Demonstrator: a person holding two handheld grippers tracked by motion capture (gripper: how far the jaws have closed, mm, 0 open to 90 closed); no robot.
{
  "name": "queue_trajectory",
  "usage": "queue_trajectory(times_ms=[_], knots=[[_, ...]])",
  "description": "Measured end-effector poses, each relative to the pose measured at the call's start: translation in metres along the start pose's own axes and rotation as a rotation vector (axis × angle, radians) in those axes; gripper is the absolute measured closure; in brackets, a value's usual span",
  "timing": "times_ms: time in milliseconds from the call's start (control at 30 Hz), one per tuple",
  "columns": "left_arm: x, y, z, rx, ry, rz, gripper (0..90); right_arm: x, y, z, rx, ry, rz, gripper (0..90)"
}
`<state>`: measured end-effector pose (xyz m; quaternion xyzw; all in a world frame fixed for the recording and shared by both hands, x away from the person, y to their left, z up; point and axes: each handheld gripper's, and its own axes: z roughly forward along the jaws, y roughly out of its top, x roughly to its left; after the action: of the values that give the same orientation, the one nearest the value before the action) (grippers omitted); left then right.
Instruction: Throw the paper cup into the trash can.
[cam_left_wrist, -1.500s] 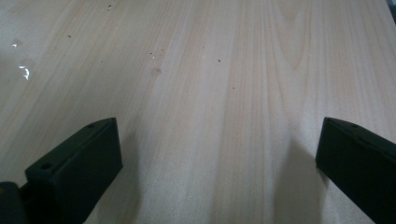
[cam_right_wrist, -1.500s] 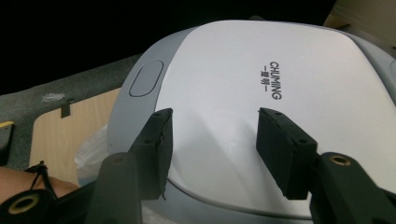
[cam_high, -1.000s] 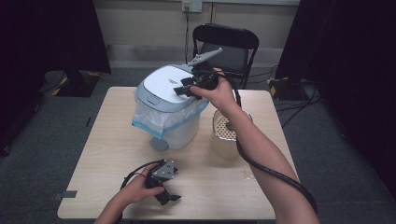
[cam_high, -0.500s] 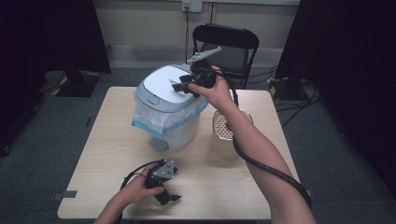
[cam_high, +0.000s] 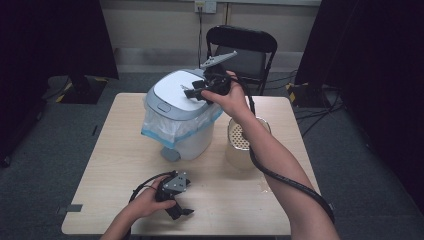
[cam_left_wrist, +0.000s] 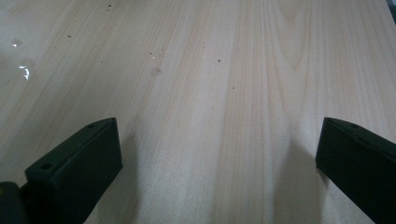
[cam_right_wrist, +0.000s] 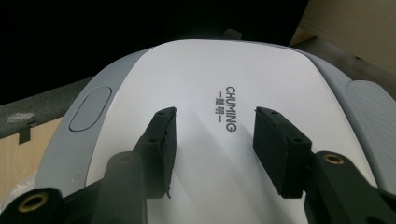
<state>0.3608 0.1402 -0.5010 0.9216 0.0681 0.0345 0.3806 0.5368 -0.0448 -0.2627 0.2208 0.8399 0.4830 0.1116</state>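
Right claw (cam_high: 192, 92) up over the white lid (cam_high: 175, 92) of the trash bin (cam_high: 180, 117), far on the bench (cam_high: 115, 145). Jaws a little apart, holding nothing, tips low and close above the lid; cannot tell if touching. In the right gripper view, right claw (cam_right_wrist: 212, 128) with the word "CHUMING" (cam_right_wrist: 230, 108) printed on the lid between the two jaws. An oval push button (cam_right_wrist: 90, 108) at the lid's edge, to the left in that view and just past the jaws. Grey rim (cam_right_wrist: 60, 154) all around the white top.

Trash bin standing upright near the middle of the far half of the bench, lid shut. A blue-edged clear bag (cam_high: 172, 127) folded out under the lid and hanging down the sides. A grey foot pedal (cam_high: 170, 154) at the bottom, on the near side.

A pale round container with a holed top (cam_high: 242, 137) just to the right of the bin, under the right forearm (cam_high: 270, 155). A black cable (cam_high: 290, 182) running along that arm.

Left claw (cam_high: 176, 210) low at the near edge of the bench, well apart from the bin, held in the left hand (cam_high: 147, 200). In the left gripper view, left claw (cam_left_wrist: 217, 154) with jaws wide, nothing between them, bare pale wood below.

A black folding chair (cam_high: 242, 47) behind the far side of the bench.
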Motion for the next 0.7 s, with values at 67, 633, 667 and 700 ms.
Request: queue_trajectory(times_ms=[67,633,667,700], knots=[[0.0001,0.0000,0.0000,0.000,0.000,0.001,0.0,0.0005,0.0009,0.0003,0.007,-0.005,-0.001,49.7],[0.0000,0.0000,0.0000,0.000,-0.001,-0.001,0.0,0.0051,0.0000,-0.0016,0.022,-0.014,-0.032,39.8],[0.0000,0.0000,0.0000,-0.001,-0.001,-0.001,0.0,0.0054,-0.0002,-0.0017,0.025,-0.020,-0.023,33.5],[0.0000,0.0000,0.0000,0.000,-0.001,0.000,0.0,0.0049,-0.0011,-0.0023,0.024,-0.030,-0.014,33.3]])
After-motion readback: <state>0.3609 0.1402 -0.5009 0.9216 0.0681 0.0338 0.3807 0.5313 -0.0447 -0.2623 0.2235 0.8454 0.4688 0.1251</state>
